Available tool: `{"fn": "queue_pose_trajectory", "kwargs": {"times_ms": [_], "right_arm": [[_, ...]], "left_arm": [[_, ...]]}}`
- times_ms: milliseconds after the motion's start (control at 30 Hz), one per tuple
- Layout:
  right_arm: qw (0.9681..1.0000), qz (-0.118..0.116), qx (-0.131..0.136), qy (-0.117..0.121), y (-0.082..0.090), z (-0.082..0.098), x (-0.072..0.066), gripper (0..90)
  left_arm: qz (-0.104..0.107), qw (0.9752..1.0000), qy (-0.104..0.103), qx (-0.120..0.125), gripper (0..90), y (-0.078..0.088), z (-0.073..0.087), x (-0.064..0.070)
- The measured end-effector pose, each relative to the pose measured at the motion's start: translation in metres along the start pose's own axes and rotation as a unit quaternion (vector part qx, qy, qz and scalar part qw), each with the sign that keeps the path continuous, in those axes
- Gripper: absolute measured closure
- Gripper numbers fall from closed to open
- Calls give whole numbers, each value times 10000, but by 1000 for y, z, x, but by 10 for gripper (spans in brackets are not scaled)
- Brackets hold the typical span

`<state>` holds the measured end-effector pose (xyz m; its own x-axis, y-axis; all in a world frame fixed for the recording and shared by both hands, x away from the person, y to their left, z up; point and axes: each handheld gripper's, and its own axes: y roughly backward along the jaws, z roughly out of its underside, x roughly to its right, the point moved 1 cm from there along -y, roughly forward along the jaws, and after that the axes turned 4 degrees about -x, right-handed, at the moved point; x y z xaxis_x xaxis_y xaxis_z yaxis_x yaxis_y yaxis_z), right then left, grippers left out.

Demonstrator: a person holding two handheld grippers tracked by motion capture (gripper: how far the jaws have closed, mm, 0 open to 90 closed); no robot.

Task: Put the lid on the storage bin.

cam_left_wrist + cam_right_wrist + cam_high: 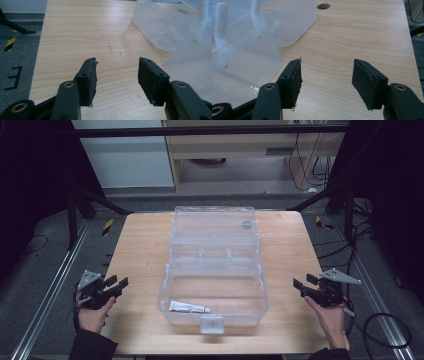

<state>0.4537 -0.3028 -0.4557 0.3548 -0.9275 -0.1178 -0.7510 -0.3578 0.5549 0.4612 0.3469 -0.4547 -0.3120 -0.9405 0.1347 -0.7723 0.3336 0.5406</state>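
Landmark: a clear plastic box [212, 290] stood open in the middle of the wooden table [140, 250], its lid [215, 222] tipped back on the far side and its latch tab [212, 324] facing the person.

Tube: a small white tube [188, 307] lay flat on the floor of the box, close to the near wall and left of the latch tab, its long side running along that wall.

Left gripper: the left gripper [117, 284] was held at the left edge of the table, well apart from the box's left wall and roughly level with the box's near half.

Left gripper jaws: spread wide with nothing between them; in the left gripper view the left gripper [117, 75] showed bare wood in the gap, with the box's clear wall [160, 27] ahead and to the right.

Right gripper: the right gripper [305, 282] was held at the right edge of the table, well apart from the box's right wall and about level with the left one.

Right gripper jaws: spread wide and empty; in the right gripper view the right gripper [325, 77] framed bare wood, with the box's clear wall [249, 40] to the left.

Hands: the left hand [93, 314] and the right hand [330, 317] each gripped a tool from the near side of the box.

Table hole: a small round hole [323, 6] in the tabletop sat beyond the box's corner in the right gripper view.
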Motion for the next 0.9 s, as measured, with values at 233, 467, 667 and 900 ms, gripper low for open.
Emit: {"fn": "queue_pose_trajectory", "kwargs": {"times_ms": [233,467,667,900], "right_arm": [[9992,-245,-93,311,8,-10,-9,438],[9926,-804,-214,884,23,-31,-30,472],[9819,-1321,-308,1325,29,-50,-51,487],[9698,-1653,-510,1718,29,-64,-73,493]], "left_arm": [[82,9998,-149,-60,403,2,-3,5],[100,9997,-217,-107,391,3,-4,7],[176,9991,-338,-195,389,1,-4,11],[242,9987,-384,-248,387,-1,-5,13]]}}
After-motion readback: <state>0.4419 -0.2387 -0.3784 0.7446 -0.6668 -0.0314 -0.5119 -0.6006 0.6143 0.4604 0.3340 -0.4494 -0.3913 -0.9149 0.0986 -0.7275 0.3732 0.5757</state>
